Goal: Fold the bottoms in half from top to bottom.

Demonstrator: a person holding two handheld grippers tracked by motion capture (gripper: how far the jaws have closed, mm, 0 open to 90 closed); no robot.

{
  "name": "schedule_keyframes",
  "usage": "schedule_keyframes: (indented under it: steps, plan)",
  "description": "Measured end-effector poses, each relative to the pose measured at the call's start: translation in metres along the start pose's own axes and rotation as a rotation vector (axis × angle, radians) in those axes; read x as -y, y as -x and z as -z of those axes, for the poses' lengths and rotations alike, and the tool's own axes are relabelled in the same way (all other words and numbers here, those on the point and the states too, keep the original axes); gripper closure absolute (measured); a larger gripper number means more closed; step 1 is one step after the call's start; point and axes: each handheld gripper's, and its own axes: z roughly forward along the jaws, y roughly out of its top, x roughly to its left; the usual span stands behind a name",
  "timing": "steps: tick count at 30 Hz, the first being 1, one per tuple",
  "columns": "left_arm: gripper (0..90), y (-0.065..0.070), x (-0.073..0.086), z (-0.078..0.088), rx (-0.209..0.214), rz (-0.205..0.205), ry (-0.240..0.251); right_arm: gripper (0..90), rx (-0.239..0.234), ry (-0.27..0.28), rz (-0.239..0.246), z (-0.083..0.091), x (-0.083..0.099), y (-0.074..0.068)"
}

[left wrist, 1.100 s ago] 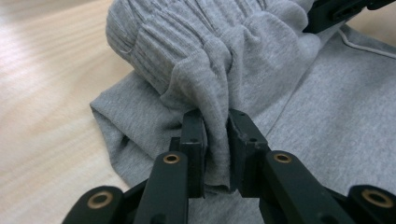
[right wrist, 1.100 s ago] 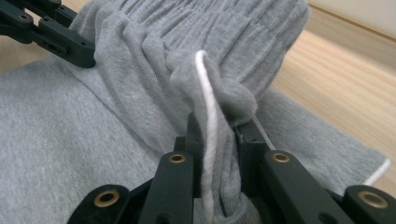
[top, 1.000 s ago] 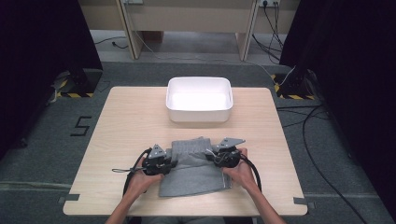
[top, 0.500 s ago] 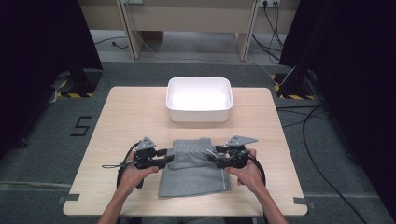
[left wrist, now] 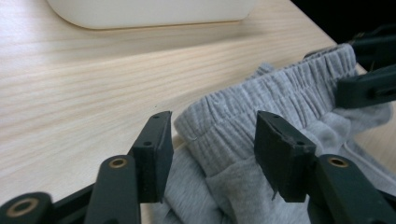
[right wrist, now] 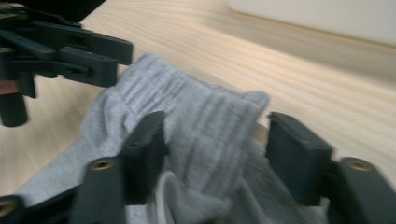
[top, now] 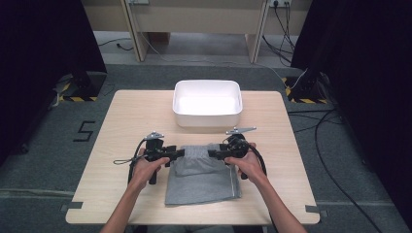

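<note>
A folded grey garment (top: 201,177) with an elastic waistband lies flat on the near middle of the wooden table (top: 126,116). My left gripper (top: 176,154) points inward at the waistband's left corner. In the left gripper view its jaws (left wrist: 212,149) have just been opening, and the waistband (left wrist: 280,88) sits loosely between them. My right gripper (top: 214,153) faces it from the right corner. Its jaws (right wrist: 219,144) stand apart after closing slightly. The grey cloth (right wrist: 201,116) lies between them, unpinched.
A white rectangular tub (top: 207,103) stands at the table's far middle, just beyond the garment. It looks empty. Bare tabletop lies left and right of the cloth. Each gripper view shows the other gripper across the waistband (left wrist: 369,84) (right wrist: 79,56).
Both grippers have let go of the waistband and their jaws stand wider. Both hands have lifted a little and shifted slightly toward the tub. The garment lies flat.
</note>
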Motion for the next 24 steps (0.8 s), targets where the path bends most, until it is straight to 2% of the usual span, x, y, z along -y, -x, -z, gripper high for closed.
schedule_keyframes:
  steps: [1, 3, 5, 8, 10, 15, 18, 20, 24]
  plan:
    - [50.9, 0.001, 0.001, -0.002, 0.006, -0.003, -0.005, 54.3, -0.018, 0.003, 0.000, -0.002, 0.000, 0.000]
    - [59.0, 0.003, 0.002, -0.005, 0.011, -0.027, -0.014, 64.4, -0.009, 0.008, 0.036, -0.002, 0.000, -0.002]
    - [66.1, 0.007, 0.002, -0.004, -0.008, -0.066, -0.004, 72.2, -0.011, 0.024, 0.066, 0.000, 0.000, -0.005]
    - [81.0, 0.013, 0.001, 0.002, -0.015, -0.107, 0.021, 78.1, -0.045, 0.062, 0.100, 0.009, 0.000, -0.012]
    - [85.8, 0.018, 0.001, 0.007, -0.014, -0.139, 0.026, 79.4, -0.058, 0.077, 0.123, 0.015, 0.002, -0.019]
    - [87.5, 0.035, 0.007, 0.020, 0.020, -0.209, 0.033, 80.0, -0.089, 0.107, 0.202, 0.028, 0.016, -0.036]
    - [83.8, 0.042, 0.014, 0.030, 0.024, -0.241, 0.045, 80.1, -0.092, 0.100, 0.287, 0.033, 0.030, -0.047]
    - [80.7, 0.041, 0.015, 0.037, 0.024, -0.234, 0.065, 80.2, -0.096, 0.084, 0.321, 0.035, 0.040, -0.054]
    - [76.9, 0.029, 0.012, 0.043, -0.016, -0.198, 0.088, 80.2, -0.103, 0.051, 0.367, 0.036, 0.064, -0.062]
